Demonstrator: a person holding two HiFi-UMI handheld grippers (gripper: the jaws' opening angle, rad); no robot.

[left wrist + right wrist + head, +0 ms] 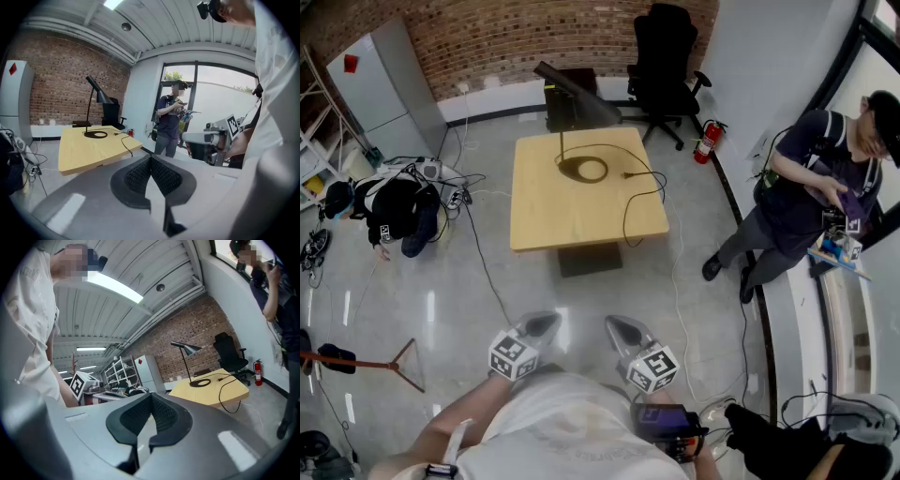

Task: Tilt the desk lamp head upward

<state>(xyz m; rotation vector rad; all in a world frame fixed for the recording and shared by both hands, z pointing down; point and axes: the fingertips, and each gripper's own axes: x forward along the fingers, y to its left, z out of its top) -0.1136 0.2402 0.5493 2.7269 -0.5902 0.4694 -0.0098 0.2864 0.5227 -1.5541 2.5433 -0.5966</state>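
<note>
A black desk lamp point(578, 97) stands on the far side of a light wooden table point(581, 211). Its ring base point(583, 170) rests on the top and its long head slopes down to the right. A black cord point(639, 197) runs from the base over the table's right edge. Both grippers hang close to my body, well short of the table. The left gripper point(546, 325) and right gripper point(619, 330) are shut with nothing between them. From the left gripper view the lamp point(95, 91) is far off past the shut left gripper point(151, 161); likewise the lamp point(187, 348) beyond the right gripper point(151, 399).
A black office chair point(666, 56) and a red fire extinguisher point(709, 141) stand behind the table. A person point(802, 206) stands at the right by the window. A grey cabinet point(384, 89), a black bag point(398, 211) and cables lie at the left. Glossy floor separates me from the table.
</note>
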